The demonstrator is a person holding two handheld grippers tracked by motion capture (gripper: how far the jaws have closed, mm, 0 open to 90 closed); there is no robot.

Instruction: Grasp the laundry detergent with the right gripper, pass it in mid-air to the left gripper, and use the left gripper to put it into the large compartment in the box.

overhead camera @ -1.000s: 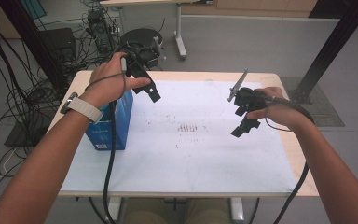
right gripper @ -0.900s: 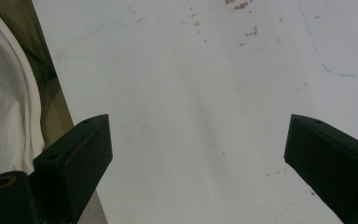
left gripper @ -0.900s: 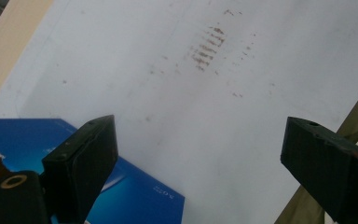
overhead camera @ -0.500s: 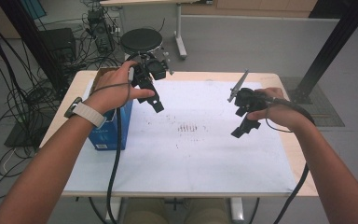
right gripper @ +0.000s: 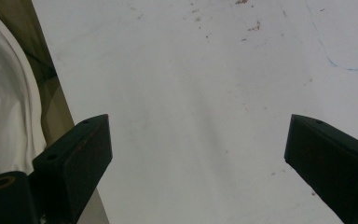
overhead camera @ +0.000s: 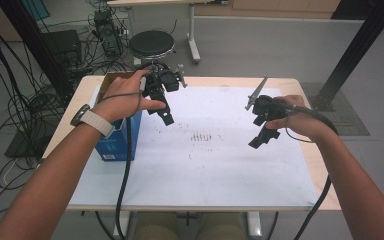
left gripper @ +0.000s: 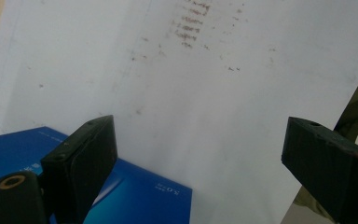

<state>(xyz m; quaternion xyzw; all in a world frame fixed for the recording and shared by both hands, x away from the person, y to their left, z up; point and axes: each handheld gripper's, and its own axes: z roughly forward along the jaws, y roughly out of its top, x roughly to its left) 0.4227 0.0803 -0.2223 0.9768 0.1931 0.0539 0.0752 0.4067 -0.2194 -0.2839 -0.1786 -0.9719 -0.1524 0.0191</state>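
My left gripper [overhead camera: 162,107] hangs above the far left part of the white sheet [overhead camera: 205,165], just right of a blue box [overhead camera: 117,142]. Its jaws point down and toward the near side. In the left gripper view, the left gripper [left gripper: 203,135] is open with nothing between its jaws. The blue box [left gripper: 135,200] lies below its left jaw. My right gripper [overhead camera: 262,131] hovers over the right side of the sheet. In the right gripper view, the right gripper [right gripper: 196,130] is open wide over bare sheet [right gripper: 205,93].
Small brown marks [overhead camera: 202,136] dot the middle of the sheet. The wooden table edge [overhead camera: 325,175] shows on the right. A black stool [overhead camera: 151,44] and tangled cables [overhead camera: 20,115] stand beyond and left of the table. A black post [overhead camera: 355,45] rises at far right.
My left gripper has shifted a little right and nearer, from above the box's edge to over the sheet. The right gripper has stayed in place.
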